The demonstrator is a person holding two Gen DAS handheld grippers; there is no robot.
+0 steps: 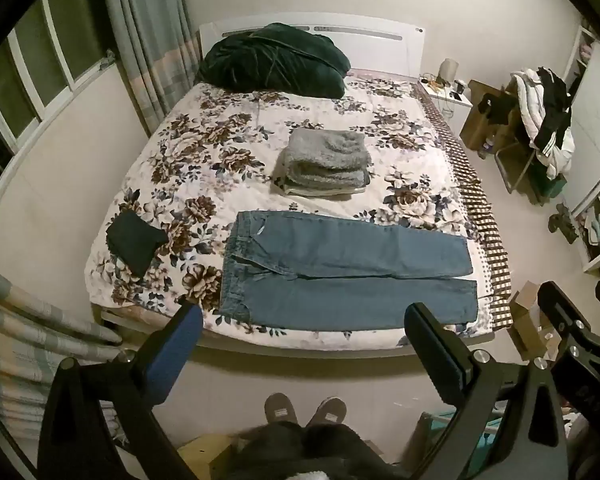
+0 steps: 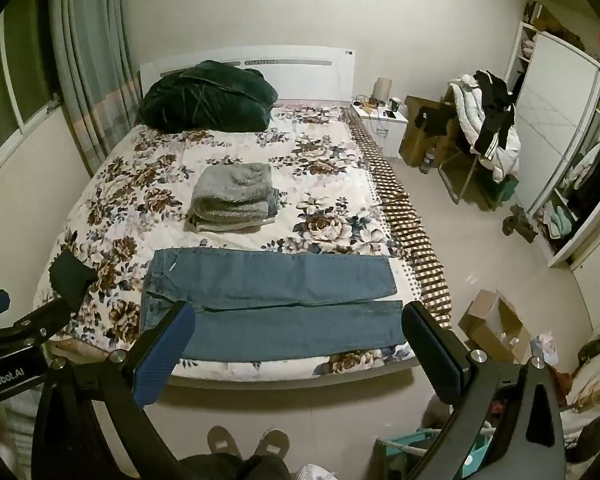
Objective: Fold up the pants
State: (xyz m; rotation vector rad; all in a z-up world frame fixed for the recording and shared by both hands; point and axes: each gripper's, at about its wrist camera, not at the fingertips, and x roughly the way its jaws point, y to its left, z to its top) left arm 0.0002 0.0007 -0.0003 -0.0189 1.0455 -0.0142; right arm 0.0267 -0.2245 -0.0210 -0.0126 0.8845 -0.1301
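We hold the left gripper [image 1: 304,320] and right gripper [image 2: 298,320] wide apart and empty above the foot of the floral-quilted bed [image 1: 172,152] — faded blue denim pants [image 1: 340,272] lie flat along its near edge, waistband left, legs right, a folded grey fleece stack [image 1: 324,164] behind them at mid-bed.

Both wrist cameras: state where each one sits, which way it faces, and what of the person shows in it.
Left wrist: sits on the left gripper, held above the foot of the bed, facing the headboard; its open fingers frame the jeans; the slippers show below, the right gripper at the right edge.
Right wrist: sits on the right gripper, same direction, shifted right, showing more of the wardrobe; open fingers, slippers, left gripper at the left edge.
Shared: bed, jeans, grey folded pile, dark pillow.
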